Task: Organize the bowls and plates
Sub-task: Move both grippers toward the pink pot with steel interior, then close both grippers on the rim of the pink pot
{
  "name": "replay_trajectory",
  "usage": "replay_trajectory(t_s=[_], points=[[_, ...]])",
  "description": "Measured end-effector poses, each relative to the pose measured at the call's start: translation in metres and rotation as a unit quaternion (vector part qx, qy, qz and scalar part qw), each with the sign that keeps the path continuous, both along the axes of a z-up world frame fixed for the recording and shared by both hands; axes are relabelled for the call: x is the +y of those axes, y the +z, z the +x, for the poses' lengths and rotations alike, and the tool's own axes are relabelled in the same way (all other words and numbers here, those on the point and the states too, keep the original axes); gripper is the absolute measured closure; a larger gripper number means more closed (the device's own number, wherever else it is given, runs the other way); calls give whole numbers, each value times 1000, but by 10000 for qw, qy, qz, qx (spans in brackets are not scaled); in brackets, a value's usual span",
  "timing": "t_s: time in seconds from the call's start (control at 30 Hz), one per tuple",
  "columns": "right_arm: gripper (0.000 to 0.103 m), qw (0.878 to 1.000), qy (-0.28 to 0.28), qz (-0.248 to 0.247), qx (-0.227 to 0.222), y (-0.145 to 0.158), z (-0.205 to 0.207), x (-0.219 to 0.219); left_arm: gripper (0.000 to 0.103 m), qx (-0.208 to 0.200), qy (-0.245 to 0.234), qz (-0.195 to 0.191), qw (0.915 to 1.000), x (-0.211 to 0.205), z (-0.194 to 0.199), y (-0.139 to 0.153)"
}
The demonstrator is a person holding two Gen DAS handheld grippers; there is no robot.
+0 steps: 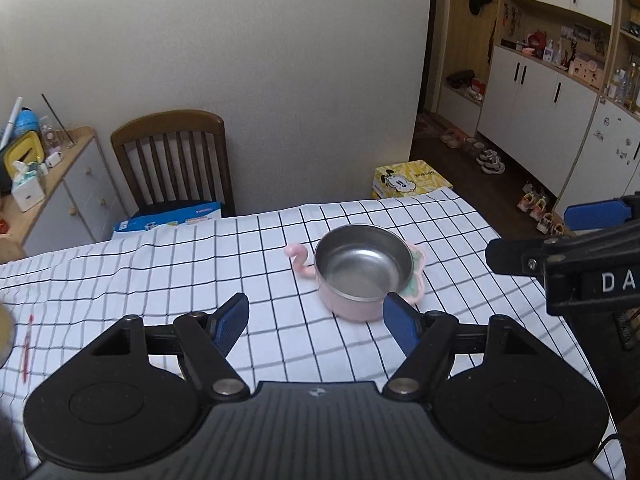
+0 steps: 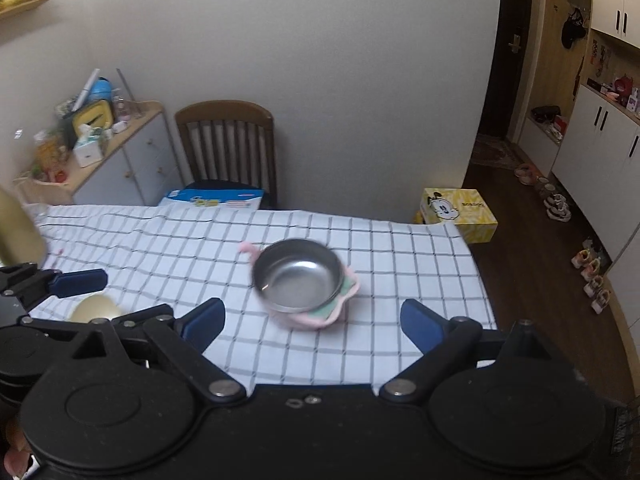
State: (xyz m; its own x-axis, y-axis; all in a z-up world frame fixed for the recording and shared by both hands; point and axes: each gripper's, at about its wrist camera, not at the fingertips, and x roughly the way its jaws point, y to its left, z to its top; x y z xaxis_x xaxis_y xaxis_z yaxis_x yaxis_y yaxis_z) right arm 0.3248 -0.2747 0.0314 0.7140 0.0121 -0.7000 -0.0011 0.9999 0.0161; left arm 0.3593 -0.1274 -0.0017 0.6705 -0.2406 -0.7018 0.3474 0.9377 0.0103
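A steel bowl (image 1: 362, 268) with a pink outside stands on a pink and green flamingo-shaped plate (image 1: 298, 260) on the checked tablecloth (image 1: 160, 272). My left gripper (image 1: 315, 299) is open just short of the bowl, and its right pad overlaps the bowl's near rim in the view. In the right wrist view the bowl (image 2: 298, 276) and plate (image 2: 348, 300) are blurred and lie just beyond my right gripper (image 2: 311, 307), which is wide open with nothing between its fingers. A pale gold dish (image 2: 96, 308) lies at the left, below the left gripper's blue pad (image 2: 80, 282).
A wooden chair (image 1: 172, 160) with a blue box (image 1: 168, 220) on its seat stands behind the table. A cluttered cabinet (image 1: 60, 184) is at the far left. A yellow box (image 2: 460, 212) sits on the floor past the table's right corner. A red pen (image 1: 27, 344) lies near the left.
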Motion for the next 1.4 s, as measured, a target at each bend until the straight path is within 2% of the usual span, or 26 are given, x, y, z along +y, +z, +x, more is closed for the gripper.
replay_trajectory(t_s=[0.23, 0.53, 0.8, 1.0, 1.03, 1.1, 1.17, 1.23, 1.3, 1.4], points=[[8, 9995, -105, -177, 221, -21, 65, -14, 29, 362, 138, -31, 9992, -15, 63, -32], [13, 9967, -186, -298, 736, -69, 136, -19, 29, 1022, 445, -267, 9934, -21, 116, -82], [25, 9923, -252, -227, 1187, -114, 176, -23, 30, 1333, 524, -346, 9891, -29, 136, -118], [34, 9895, -386, -123, 1385, -135, 192, -29, 31, 1492, 587, -429, 9861, -32, 140, -135], [41, 9891, -402, -66, 1414, -137, 195, -30, 33, 1505, 583, -436, 9859, -32, 141, -138], [46, 9886, -431, 42, 1441, -141, 198, -32, 42, 1547, 583, -454, 9852, -32, 142, -141], [48, 9884, -419, 73, 1455, -144, 201, -32, 44, 1599, 579, -531, 9840, -31, 143, -142], [56, 9880, -391, 100, 1493, -146, 204, -31, 48, 1624, 607, -616, 9829, -29, 144, -142], [59, 9881, -359, 55, 1493, -148, 206, -28, 58, 1656, 586, -630, 9824, -30, 144, -142], [64, 9891, -259, -63, 1446, -148, 207, -21, 66, 1695, 574, -648, 9817, -31, 144, -143]])
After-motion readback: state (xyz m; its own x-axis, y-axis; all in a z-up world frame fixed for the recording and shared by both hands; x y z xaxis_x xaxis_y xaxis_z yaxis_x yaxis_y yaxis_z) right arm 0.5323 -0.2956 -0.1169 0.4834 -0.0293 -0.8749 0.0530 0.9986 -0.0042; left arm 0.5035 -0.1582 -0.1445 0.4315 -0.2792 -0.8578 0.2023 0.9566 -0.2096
